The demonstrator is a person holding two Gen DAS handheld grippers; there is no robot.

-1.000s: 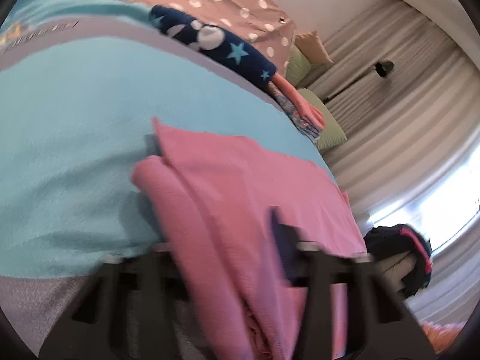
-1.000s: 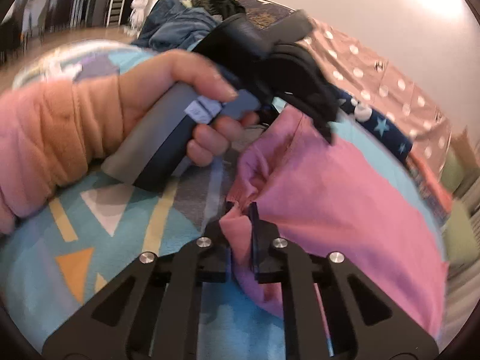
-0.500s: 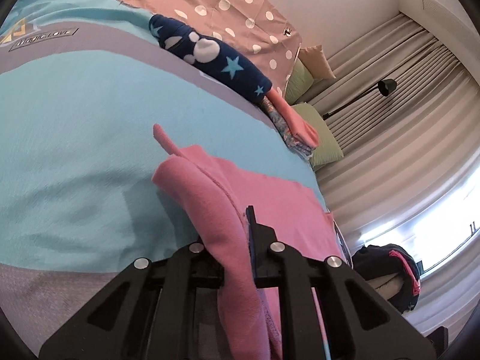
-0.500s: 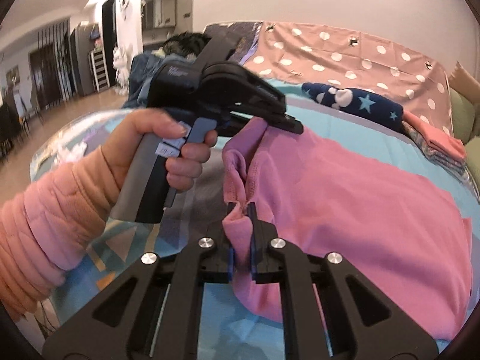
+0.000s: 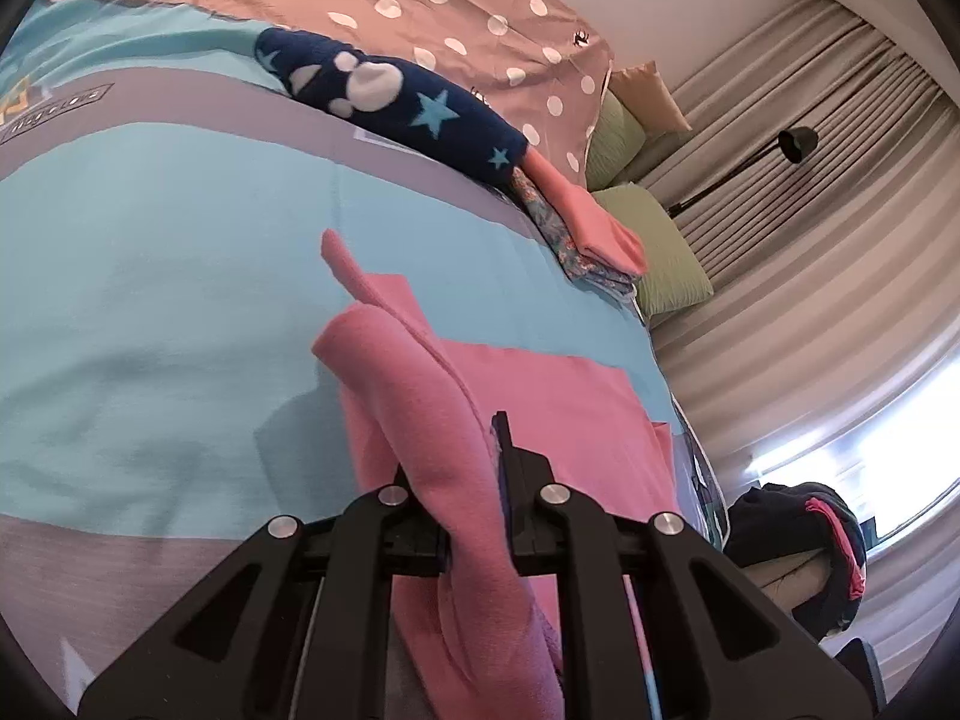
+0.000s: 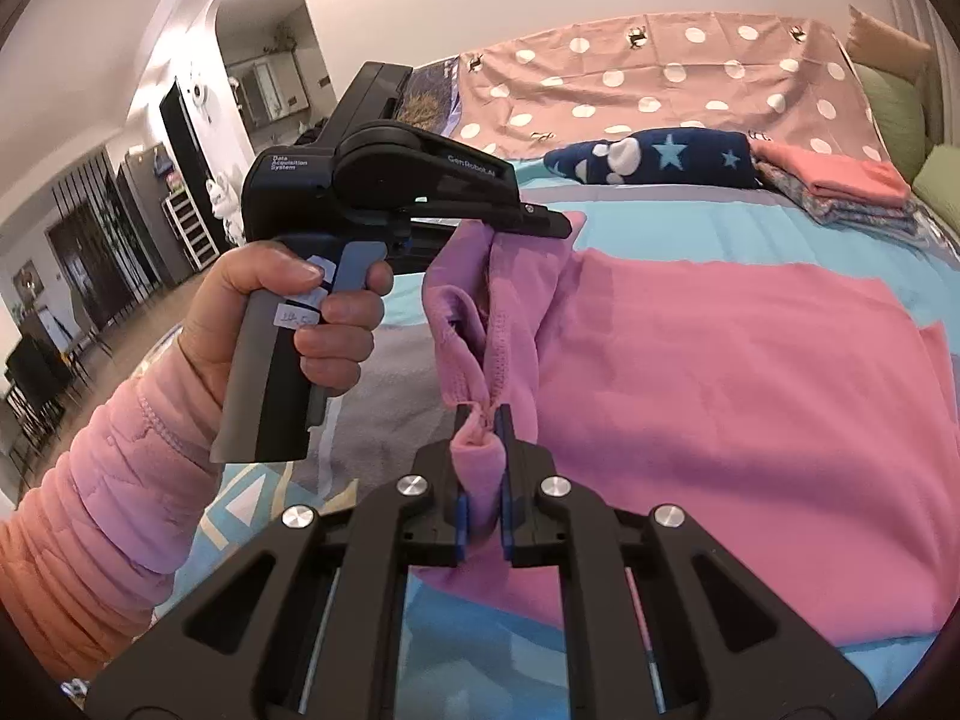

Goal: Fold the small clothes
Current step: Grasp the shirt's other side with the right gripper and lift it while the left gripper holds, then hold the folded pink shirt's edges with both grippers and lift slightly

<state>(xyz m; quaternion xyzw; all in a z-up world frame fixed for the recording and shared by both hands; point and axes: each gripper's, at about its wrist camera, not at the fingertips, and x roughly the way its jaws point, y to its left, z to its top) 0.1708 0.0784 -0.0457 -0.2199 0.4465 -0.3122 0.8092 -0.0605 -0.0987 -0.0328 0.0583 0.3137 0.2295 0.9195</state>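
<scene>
Across a bed spread with a turquoise and grey cover [image 5: 150, 276], a pink garment [image 6: 738, 396] lies mostly flat, with its near edge lifted off the surface. From the left, the right wrist view alone shows the open room beyond the bed, with a dark doorway and shelving, and the person's left hand [image 6: 288, 312] in a pink sleeve gripping the left gripper [image 6: 543, 222], whose tips pinch the garment's raised edge. The left wrist view alone shows striped curtains [image 5: 798, 228], a black floor lamp [image 5: 792, 141] and a dark heap of clothes [image 5: 798, 534] by the bright window. In that view the left gripper [image 5: 474, 450] is clamped on a thick fold of pink cloth that hides its left finger. The right gripper [image 6: 480, 426] is closed on a bunched corner of the same garment. Farther back lie a navy star-patterned roll [image 6: 654, 165], a coral folded stack [image 6: 834, 177] beside it, a polka-dot cloth [image 6: 660, 90] and green cushions [image 5: 660, 246].
</scene>
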